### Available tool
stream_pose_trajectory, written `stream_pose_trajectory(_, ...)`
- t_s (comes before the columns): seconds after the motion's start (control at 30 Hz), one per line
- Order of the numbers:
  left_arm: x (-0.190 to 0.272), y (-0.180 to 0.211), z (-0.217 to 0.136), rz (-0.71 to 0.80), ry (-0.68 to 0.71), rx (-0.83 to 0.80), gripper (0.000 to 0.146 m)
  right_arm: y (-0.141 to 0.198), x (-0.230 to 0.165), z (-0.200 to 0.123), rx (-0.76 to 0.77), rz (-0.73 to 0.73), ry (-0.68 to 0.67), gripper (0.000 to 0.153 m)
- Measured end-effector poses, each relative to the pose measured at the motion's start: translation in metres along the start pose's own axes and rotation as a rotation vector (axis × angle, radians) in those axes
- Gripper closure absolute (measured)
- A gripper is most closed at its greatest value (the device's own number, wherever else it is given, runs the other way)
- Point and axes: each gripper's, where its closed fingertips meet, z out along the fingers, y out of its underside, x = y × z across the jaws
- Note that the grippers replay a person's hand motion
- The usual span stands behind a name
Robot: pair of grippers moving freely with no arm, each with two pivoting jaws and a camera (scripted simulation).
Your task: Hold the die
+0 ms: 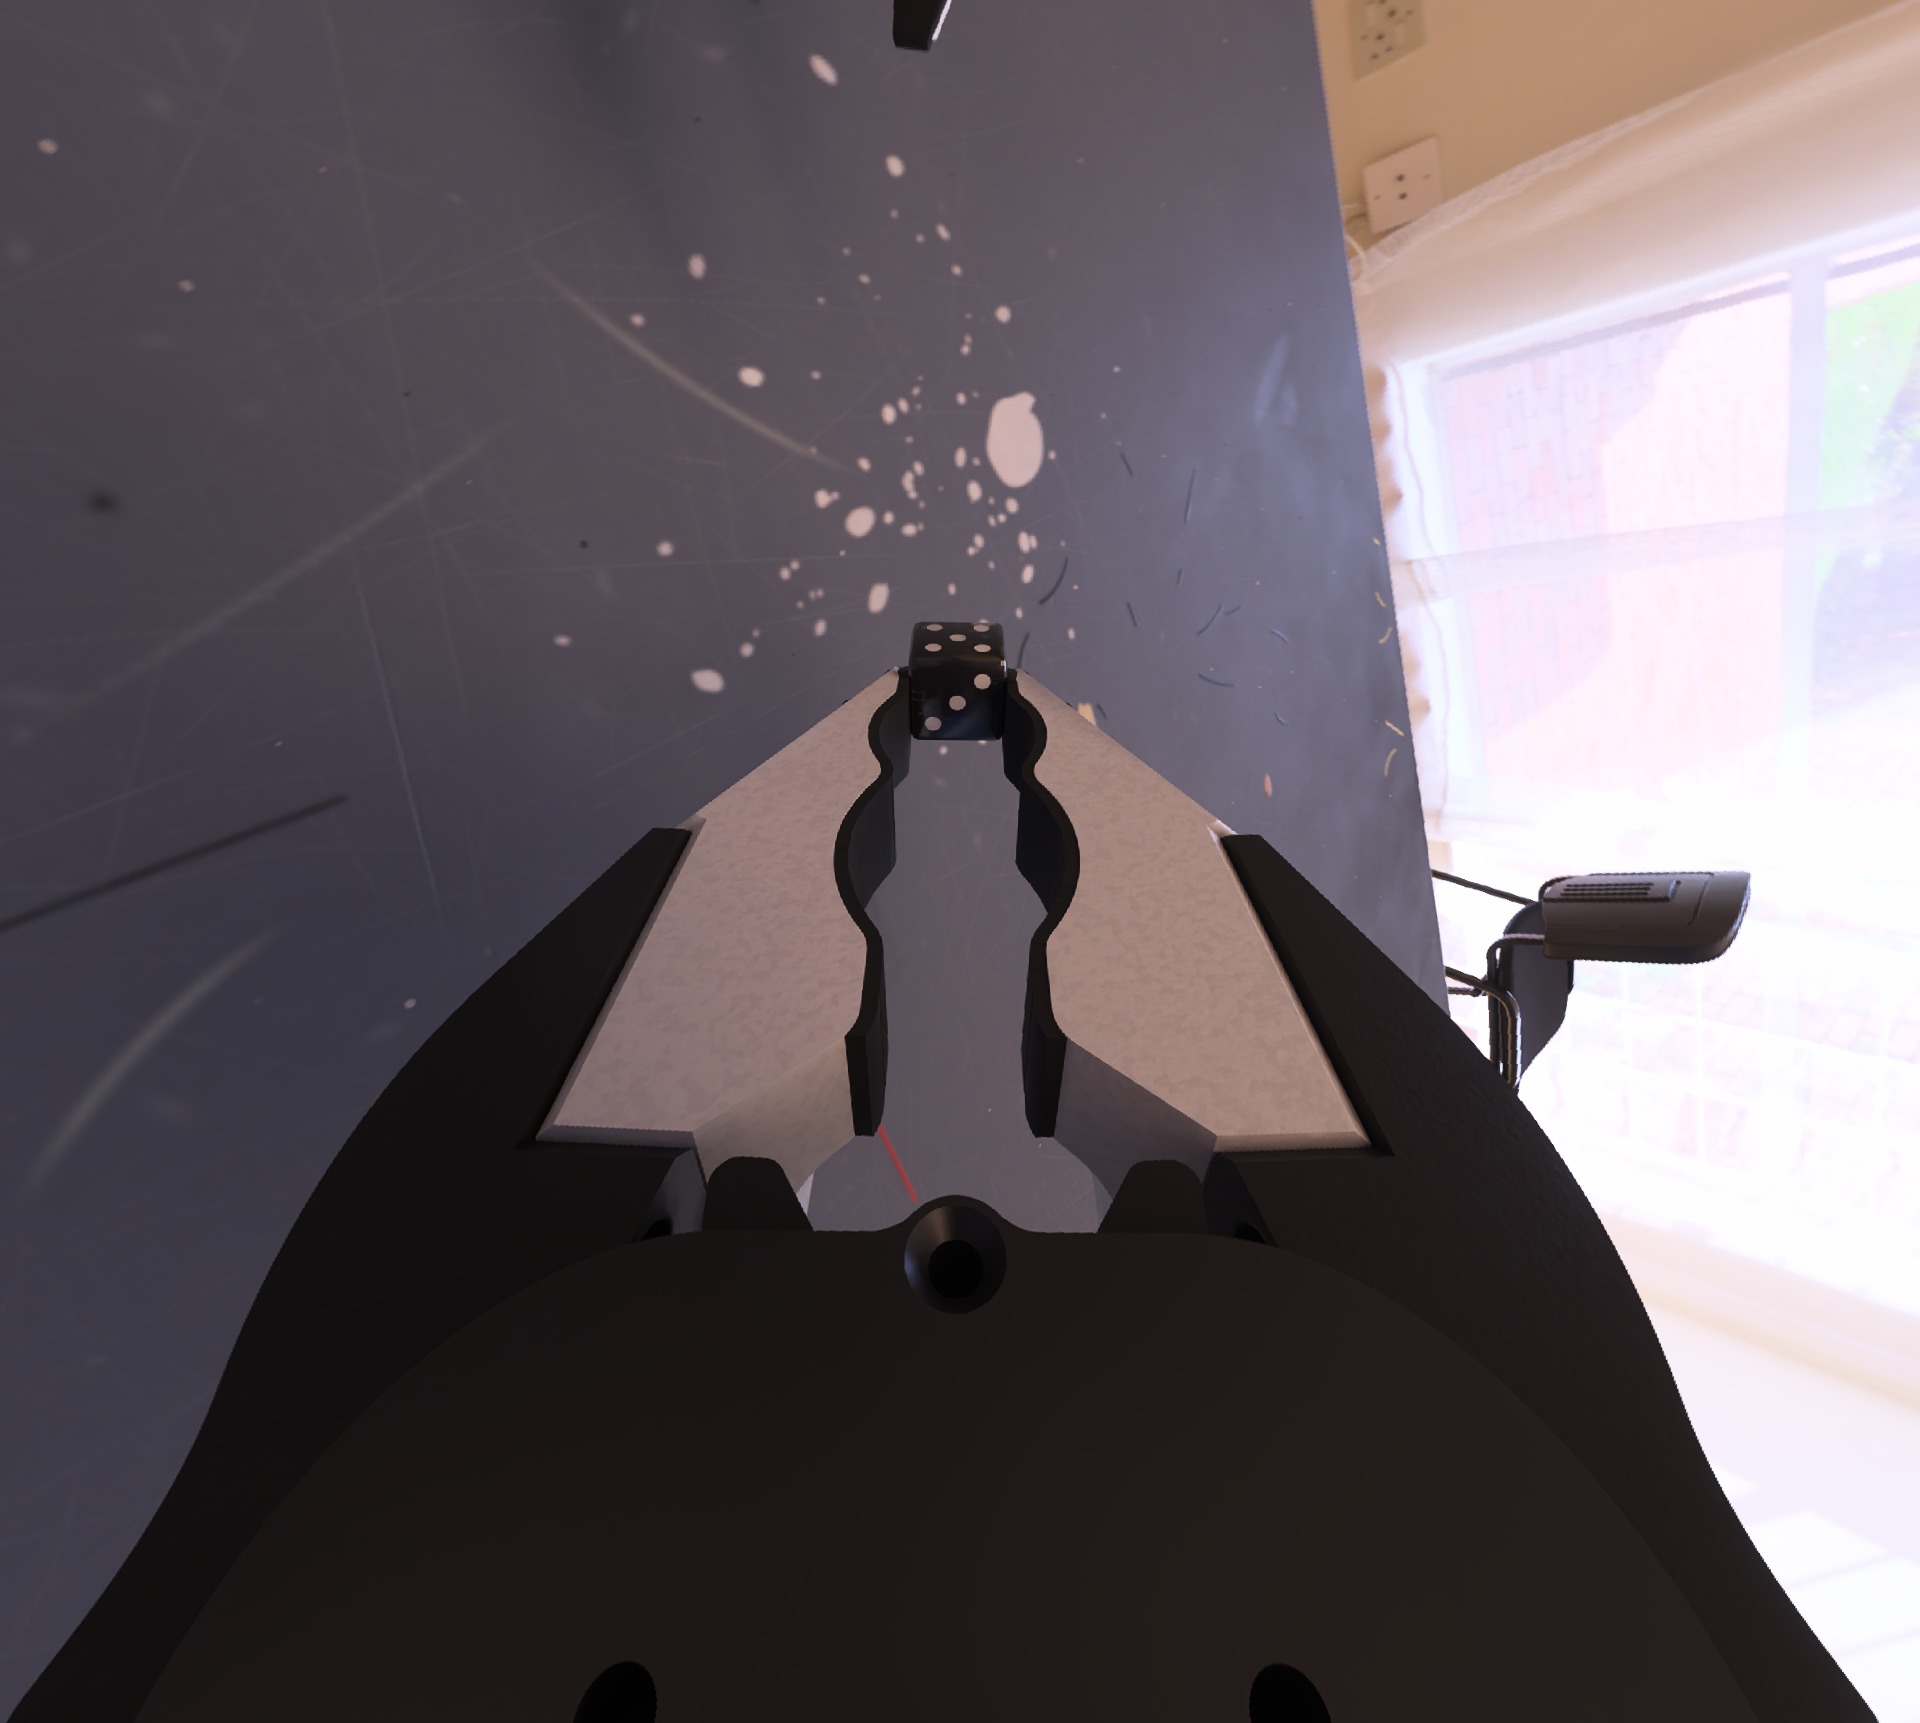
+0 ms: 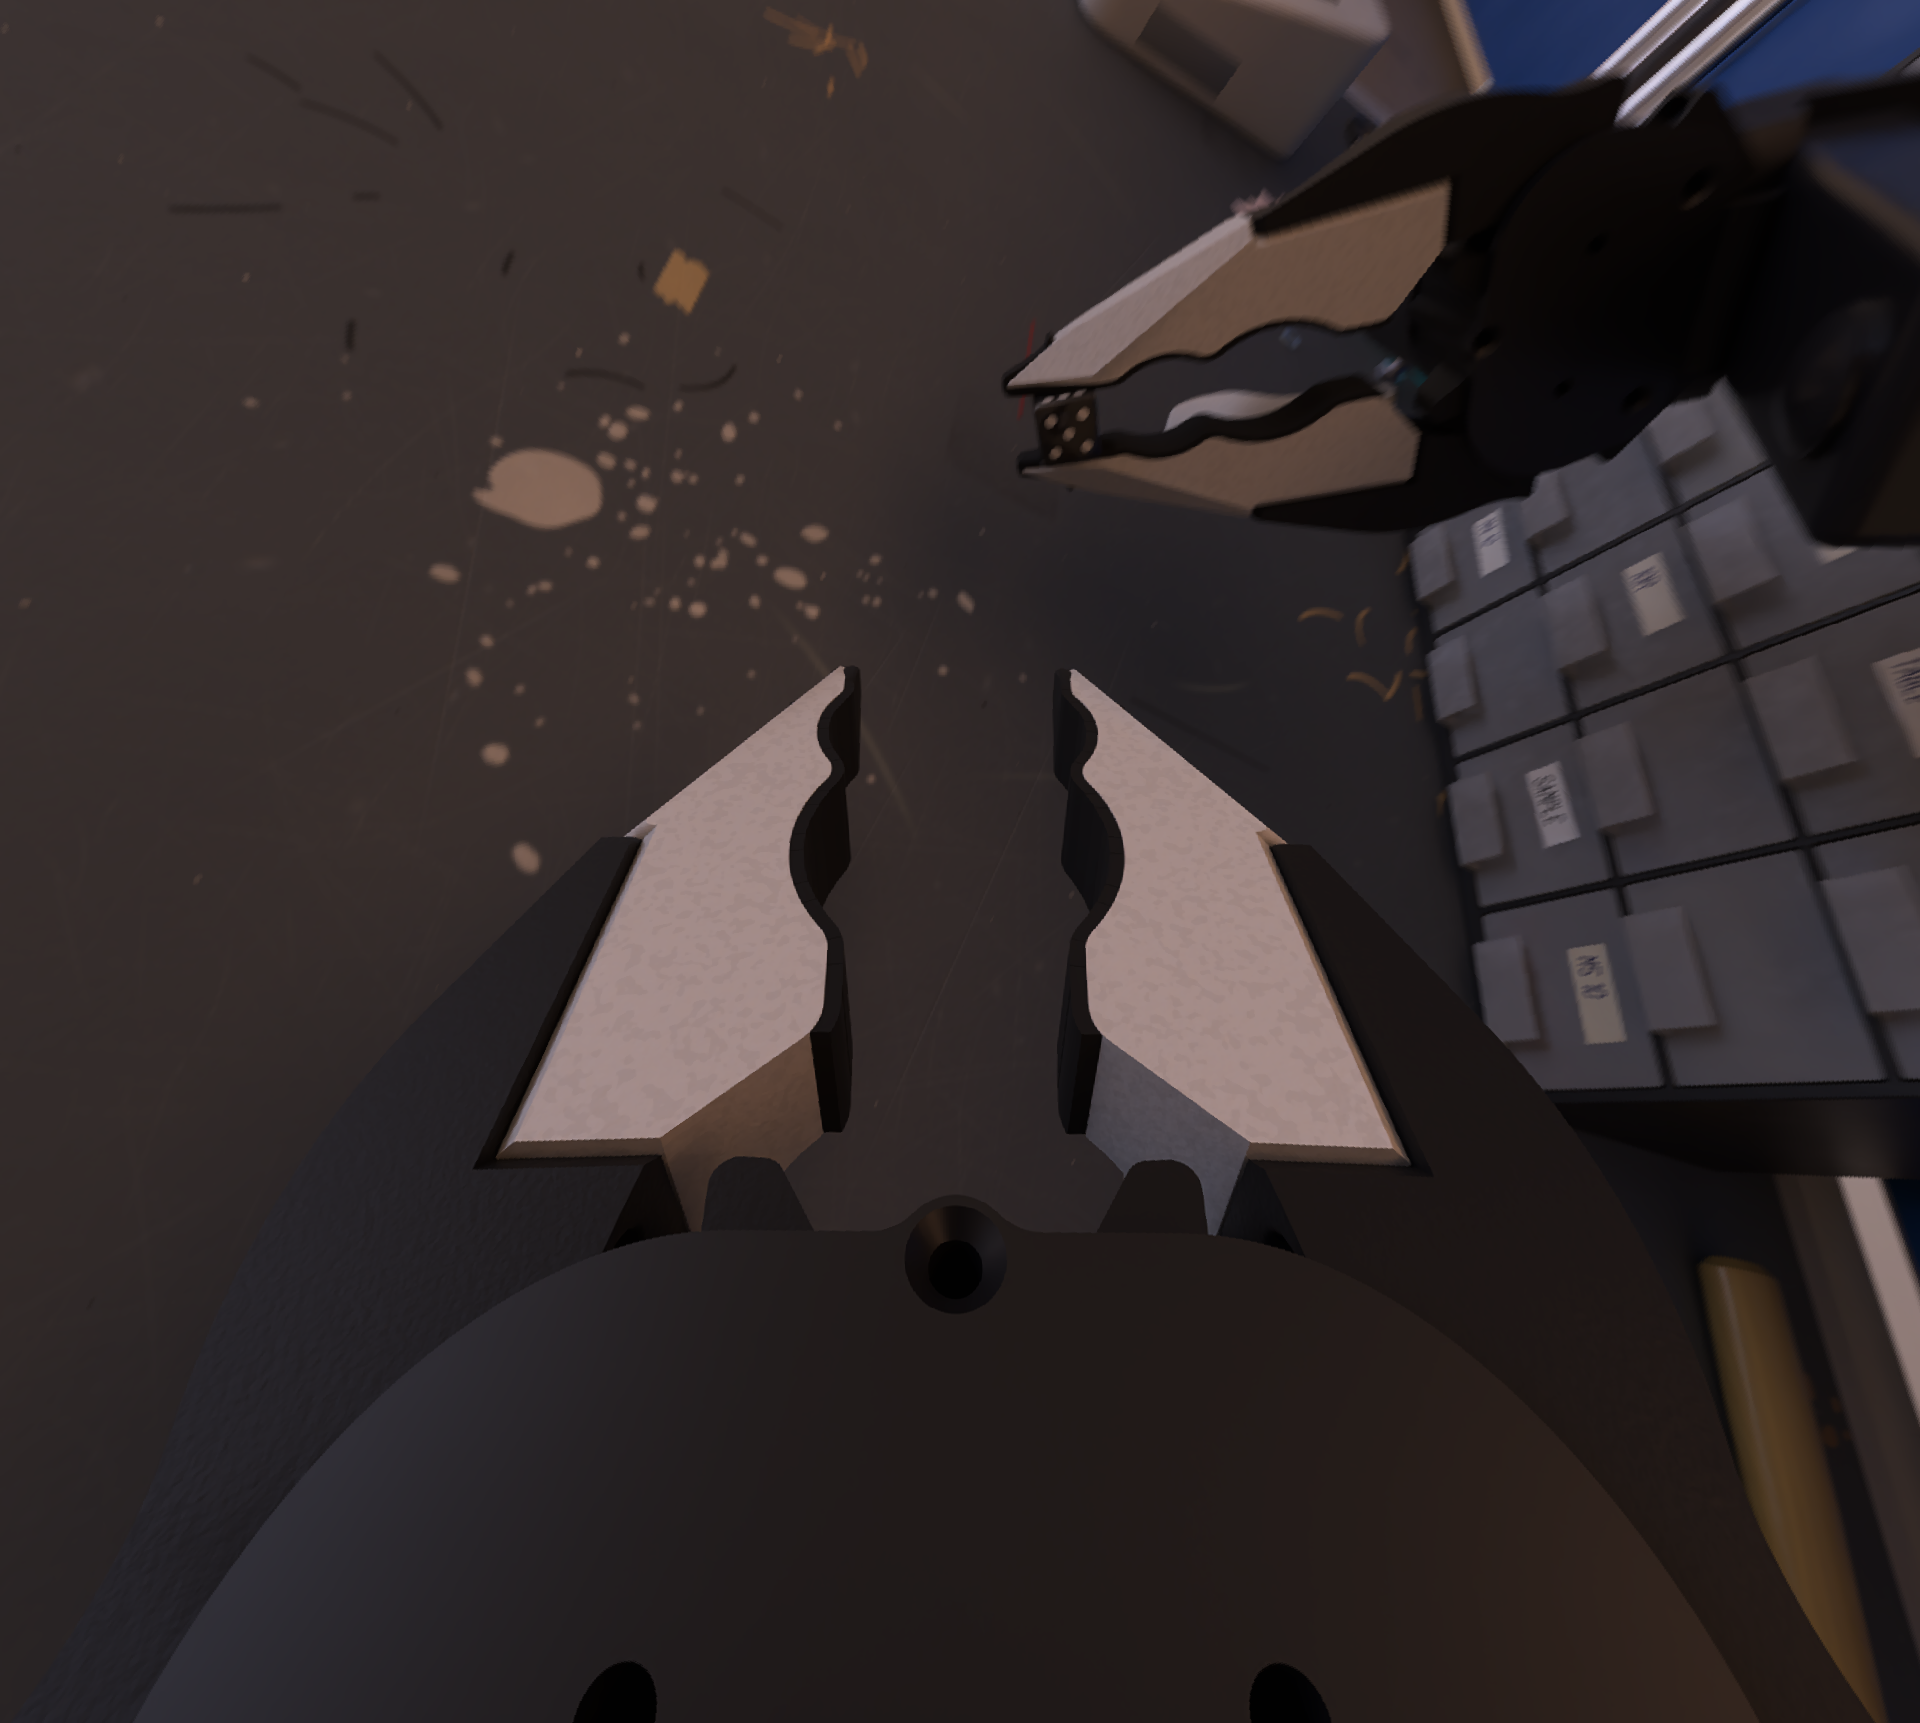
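Die (image 1: 956, 684) sat pinched at the very tips of the left gripper (image 1: 954, 699), lifted clear of the spattered tabletop (image 1: 416, 426). The right gripper (image 2: 956, 697) hung apart, jaws parted and empty. Holding looked essentially achieved; only keeping it steady remained.
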Motion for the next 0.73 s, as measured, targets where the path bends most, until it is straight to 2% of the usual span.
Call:
stream_pose_trajectory(0.07, 0.005, -0.001, -0.001, 0.017, 0.026, 0.020, 0.130, -0.011, 0.002, -0.001, 0.038, -0.021, 0.031, 0.120)
stream_pose_trajectory(0.17, 0.016, -0.006, -0.002, 0.052, 0.087, 0.081, 0.130, -0.029, 0.002, -0.007, 0.116, -0.030, 0.003, 0.123)
stream_pose_trajectory(0.37, 0.033, -0.018, -0.003, 0.127, 0.188, 0.210, 0.130, -0.055, 0.006, -0.017, 0.210, -0.040, -0.006, 0.117)
stream_pose_trajectory(0.47, 0.037, -0.023, -0.004, 0.158, 0.223, 0.275, 0.130, -0.063, 0.007, -0.024, 0.290, 0.029, -0.070, 0.103)
stream_pose_trajectory(0.57, 0.043, -0.028, -0.007, 0.193, 0.261, 0.350, 0.130, -0.065, -0.003, -0.019, 0.281, 0.017, -0.119, 0.084)
stream_pose_trajectory(0.73, 0.049, -0.033, -0.011, 0.230, 0.291, 0.441, 0.130, -0.081, -0.004, -0.013, 0.346, 0.035, -0.059, 0.056)
